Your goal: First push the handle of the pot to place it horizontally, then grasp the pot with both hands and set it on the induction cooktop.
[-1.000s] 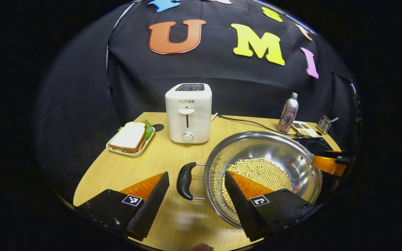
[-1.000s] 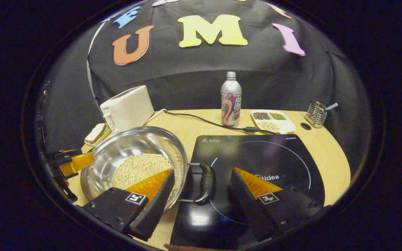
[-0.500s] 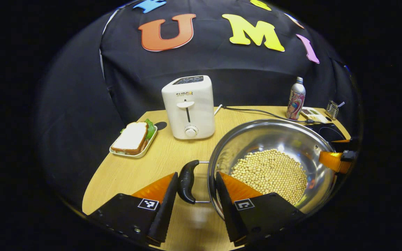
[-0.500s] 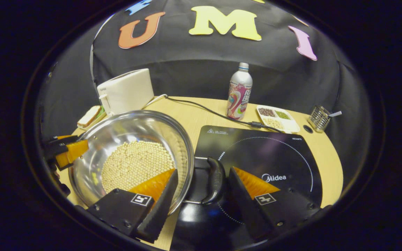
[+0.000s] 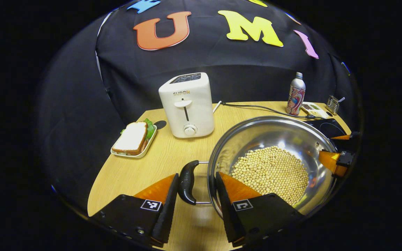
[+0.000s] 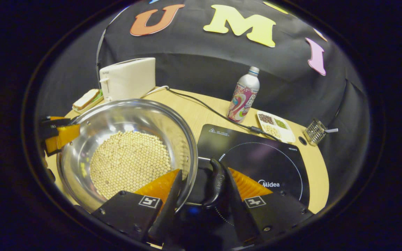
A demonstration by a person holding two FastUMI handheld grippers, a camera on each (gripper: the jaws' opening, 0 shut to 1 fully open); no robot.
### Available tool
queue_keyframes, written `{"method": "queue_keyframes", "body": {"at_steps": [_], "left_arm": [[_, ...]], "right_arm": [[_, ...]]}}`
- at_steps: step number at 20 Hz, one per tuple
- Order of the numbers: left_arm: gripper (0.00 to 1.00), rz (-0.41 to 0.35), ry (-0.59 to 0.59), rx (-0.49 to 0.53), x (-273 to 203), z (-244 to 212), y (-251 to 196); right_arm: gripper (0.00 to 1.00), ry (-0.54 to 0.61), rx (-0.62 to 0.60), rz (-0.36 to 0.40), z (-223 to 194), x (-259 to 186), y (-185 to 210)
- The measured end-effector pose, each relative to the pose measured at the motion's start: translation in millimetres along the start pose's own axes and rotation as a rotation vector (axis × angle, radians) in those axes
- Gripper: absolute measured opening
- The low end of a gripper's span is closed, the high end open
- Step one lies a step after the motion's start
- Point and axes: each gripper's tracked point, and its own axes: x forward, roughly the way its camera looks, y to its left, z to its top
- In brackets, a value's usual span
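Pot: shiny round steel pot (image 5: 274,139) holding pale beans, sitting on the light wooden desk (image 5: 141,170), right of centre in the left gripper view. Left gripper (image 5: 195,200) comes in low from the near edge, its two fingers straddling the black curved left handle (image 5: 187,181): outer finger touching the handle, inner finger inside the pot rim. Whether both press on it, cannot tell. Far side of the pot: the other gripper's tips at the rim. Also one white toaster (image 5: 187,104), one sandwich on a small tray (image 5: 133,139), one printed metal bottle (image 5: 296,94), one wire cutlery holder (image 5: 333,104).

Right gripper view: right gripper (image 6: 202,195) low, tilted, its two fingers bracketing the black right handle (image 6: 216,183); outer finger against the handle, inner finger over the rim by the beans. Firm clamp or not, cannot tell. Handle overhangs the black induction cooktop (image 6: 267,164); pot body beside it, left. One sectioned snack tray (image 6: 276,126) behind the cooktop, one black cable (image 6: 208,109) across the desk.
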Motion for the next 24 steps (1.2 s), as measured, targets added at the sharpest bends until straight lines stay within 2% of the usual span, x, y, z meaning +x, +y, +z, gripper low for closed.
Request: {"method": "queue_keyframes", "body": {"at_steps": [2, 3, 6, 12, 18, 19, 24], "left_arm": [[0.59, 0.001, 0.001, -0.027, -7.3, -2.0, 1.2], [0.55, 0.006, -0.001, -0.037, -10.8, -2.3, 1.8], [0.55, 0.025, -0.003, -0.020, -23.0, -1.6, 4.0], [0.55, 0.035, -0.049, -0.056, -63.1, 19.0, 7.0], [0.55, 0.056, -0.146, -0.046, -118.9, 72.1, 6.7], [0.55, 0.056, -0.155, -0.043, -126.1, 79.9, 5.4], [0.55, 0.026, -0.198, -0.056, -150.4, 114.6, -21.6]], "right_arm": [[0.65, 0.019, 0.058, 0.031, -0.4, -3.9, 1.4], [0.63, 0.029, 0.069, 0.048, -1.2, -6.0, 2.1], [0.56, 0.048, 0.083, 0.090, -6.5, -17.9, 4.7], [0.55, -0.013, 0.072, 0.124, 24.4, -62.7, -3.3], [0.57, -0.073, 0.088, 0.152, 70.5, -121.9, -22.6], [0.54, -0.089, 0.082, 0.153, 77.9, -130.8, -27.3], [0.54, -0.155, 0.071, 0.112, 101.2, -169.5, -64.2]]}}
